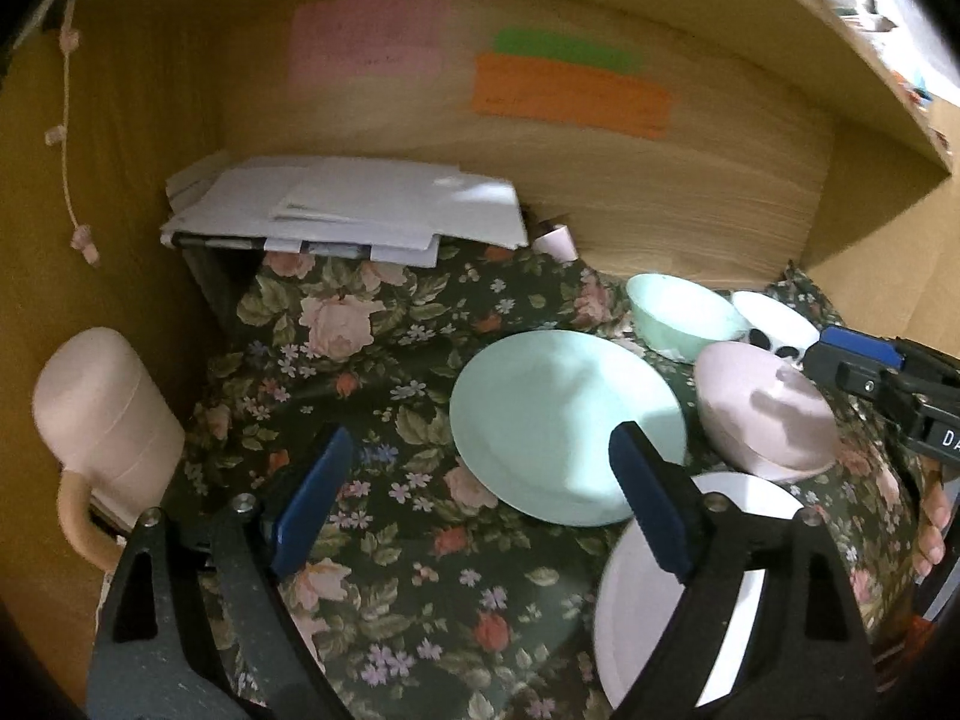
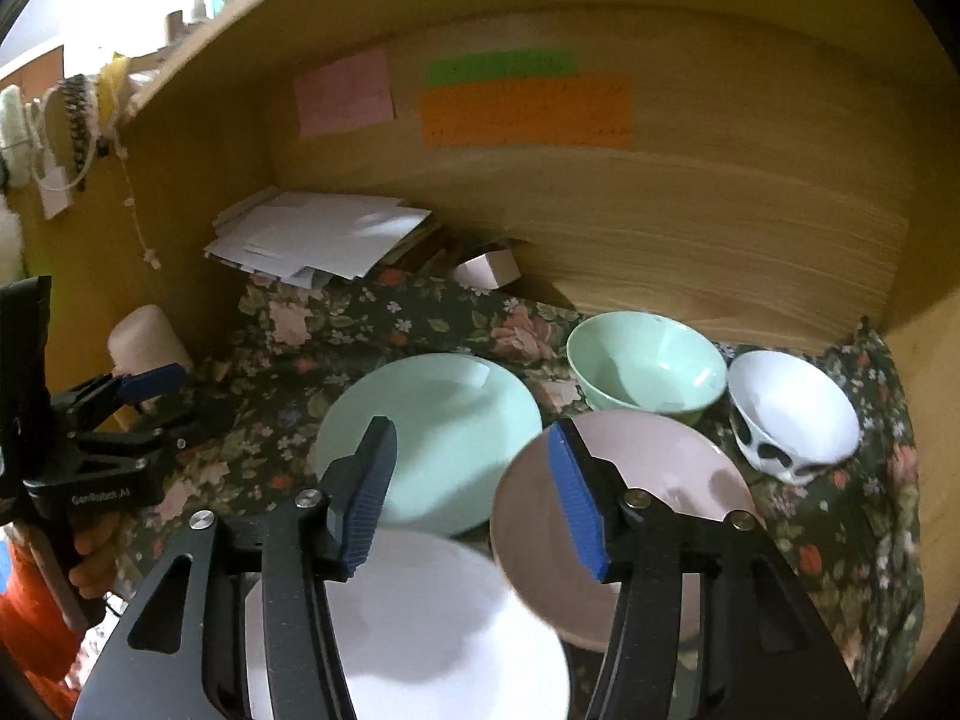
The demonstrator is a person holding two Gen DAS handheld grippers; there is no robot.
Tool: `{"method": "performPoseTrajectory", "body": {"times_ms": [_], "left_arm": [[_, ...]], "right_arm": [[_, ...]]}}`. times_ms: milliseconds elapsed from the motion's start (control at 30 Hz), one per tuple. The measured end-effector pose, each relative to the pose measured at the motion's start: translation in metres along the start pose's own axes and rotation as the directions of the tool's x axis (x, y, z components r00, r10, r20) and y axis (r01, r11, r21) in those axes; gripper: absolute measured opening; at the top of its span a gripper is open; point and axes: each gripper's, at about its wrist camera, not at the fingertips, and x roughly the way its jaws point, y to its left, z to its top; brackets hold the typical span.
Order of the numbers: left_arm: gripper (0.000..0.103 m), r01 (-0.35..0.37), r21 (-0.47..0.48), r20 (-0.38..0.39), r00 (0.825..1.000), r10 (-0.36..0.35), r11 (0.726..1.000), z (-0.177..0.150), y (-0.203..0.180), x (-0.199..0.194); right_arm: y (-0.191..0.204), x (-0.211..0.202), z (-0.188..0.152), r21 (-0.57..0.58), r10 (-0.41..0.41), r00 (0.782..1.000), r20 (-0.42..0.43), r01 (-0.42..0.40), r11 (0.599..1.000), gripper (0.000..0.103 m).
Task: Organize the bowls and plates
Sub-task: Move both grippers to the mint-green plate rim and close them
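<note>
Wooden alcove, floral cloth over the surface. Left gripper hangs above the cloth with its blue pads well apart, nothing between them. Right gripper also stands parted, narrower than the left, with no dish clamped; it hangs over the gap between the white plate and the pink bowl. Mint plate lies flat mid-cloth, just behind the white plate, which sits nearest the front edge. Pink bowl is just right of both plates; whether its rim overlaps the white plate cannot be told. Mint bowl stands upright behind the pink bowl, with the white bowl with black patches beside it at far right. Stack of papers at back left; pink jug against the left wall.
</note>
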Motion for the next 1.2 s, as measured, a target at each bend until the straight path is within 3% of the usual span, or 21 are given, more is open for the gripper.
{"method": "performPoseTrajectory", "body": {"times_ms": [400, 800, 900, 1200], "left_arm": [[0.089, -0.011, -0.043, -0.126, 0.992, 0.006, 0.999, 0.0, 0.019, 0.065], [0.088, 0.007, -0.055, -0.204, 0.979, -0.018, 0.998, -0.016, 0.025, 0.097], [0.081, 0.016, -0.057, -0.212, 0.977, -0.027, 0.998, -0.017, 0.025, 0.098], [0.058, 0.06, -0.06, -0.257, 0.964, -0.073, 0.996, -0.02, 0.021, 0.115]], "right_arm": [[-0.011, 0.081, 0.021, -0.041, -0.026, 0.986, -0.166, 0.02, 0.999, 0.051], [-0.021, 0.157, 0.026, -0.108, -0.077, 0.929, -0.363, 0.041, 0.993, 0.047], [-0.025, 0.168, 0.027, -0.091, -0.065, 0.908, -0.413, 0.029, 0.995, 0.039], [-0.031, 0.191, 0.025, -0.118, -0.099, 0.851, -0.516, 0.043, 0.992, 0.038]]}}
